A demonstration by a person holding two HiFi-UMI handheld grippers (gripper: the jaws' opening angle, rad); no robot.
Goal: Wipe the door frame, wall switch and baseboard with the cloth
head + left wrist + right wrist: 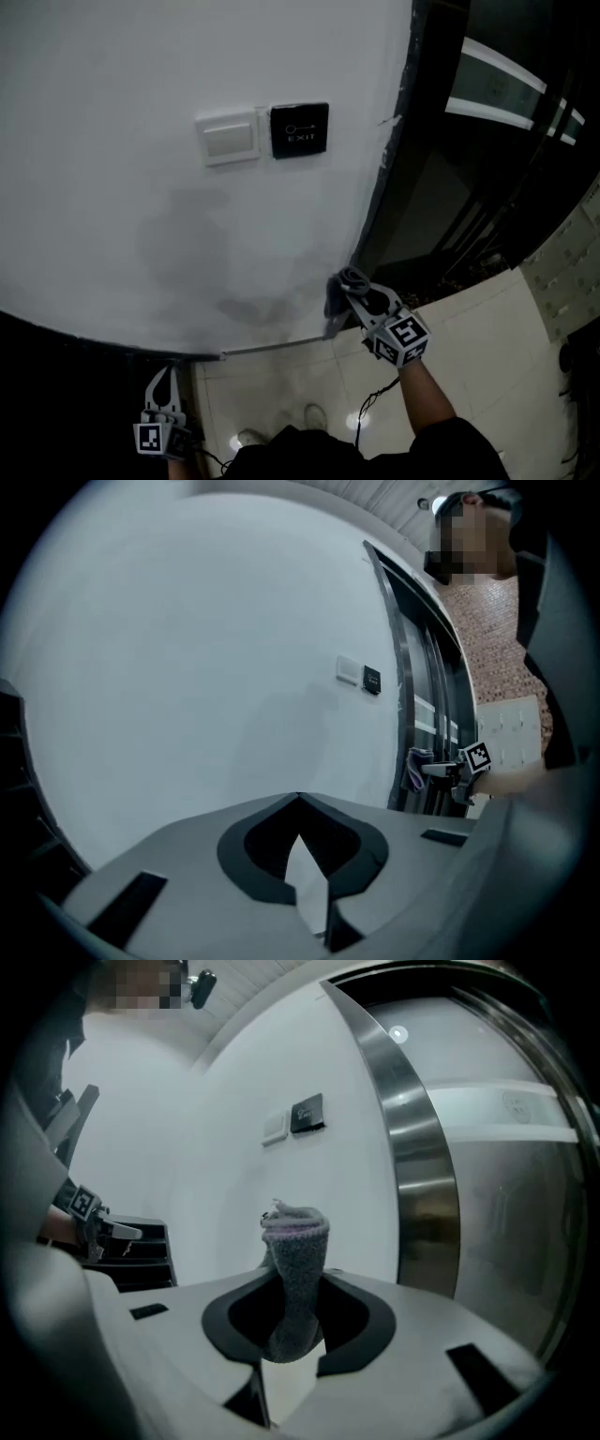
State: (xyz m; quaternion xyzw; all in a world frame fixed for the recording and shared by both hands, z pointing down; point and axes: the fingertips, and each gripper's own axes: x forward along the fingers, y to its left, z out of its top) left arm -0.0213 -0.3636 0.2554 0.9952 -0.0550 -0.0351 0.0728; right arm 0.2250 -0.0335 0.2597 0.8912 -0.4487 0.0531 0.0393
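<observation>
The left gripper (165, 380), held low, has its jaws closed tip to tip on nothing. The right gripper (359, 292) is clamped on a grey, fuzzy folded cloth (295, 1269) at the white wall's right edge, just beside the brushed-steel door frame (412, 1147). Farther up the wall are a white rectangular wall switch (230, 138) and a black square exit button (299, 129).

Dim, grainy frames, edges bent, perhaps vignetted.

The fuzzy grey cloth (295, 1269) is looking rough and matt against the smooth, shiny metal door frame (412, 1147) (the white wall (141, 234) is showing matt paint), with glossy floor tiles (487, 328) gleaming.
</observation>
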